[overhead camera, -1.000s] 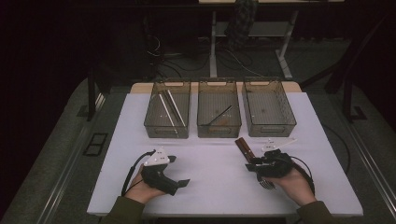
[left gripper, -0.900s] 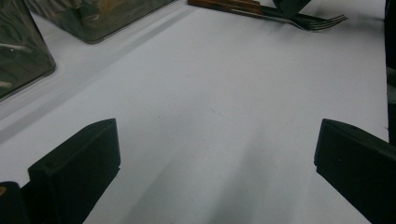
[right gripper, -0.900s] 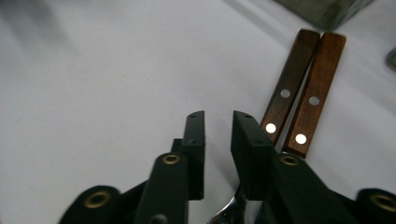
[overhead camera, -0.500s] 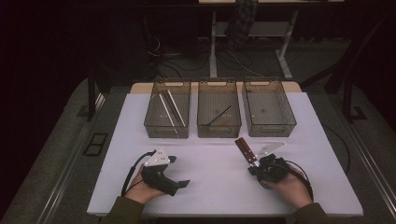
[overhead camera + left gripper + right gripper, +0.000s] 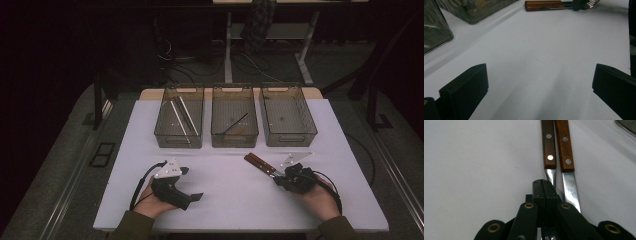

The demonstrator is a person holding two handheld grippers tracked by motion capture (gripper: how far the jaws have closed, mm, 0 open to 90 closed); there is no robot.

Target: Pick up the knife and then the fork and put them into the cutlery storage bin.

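Two wooden-handled utensils (image 5: 259, 162) lie side by side on the white table (image 5: 220, 200), right of centre. In the right gripper view their handles (image 5: 548, 145) point away and their steel necks run back toward me. My right gripper (image 5: 545, 185) is shut, jaws pressed together on the steel neck of the left utensil (image 5: 551, 176); the other one (image 5: 570, 187) lies just beside it. In the high view the right gripper (image 5: 276, 172) sits at the utensils' near end. My left gripper (image 5: 190, 184) rests on the table, open, with nothing between its jaws (image 5: 539, 92). The handles (image 5: 544, 5) show far off.
Three clear bins stand in a row at the back: the left bin (image 5: 179, 142) holds long pale utensils, the middle bin (image 5: 235, 142) a dark one, and the right bin (image 5: 289, 141) looks bare. Bare white table lies between the two hands.
The right hand has shifted a little around the near end of the utensils. The left hand and the utensils have stayed where they were.
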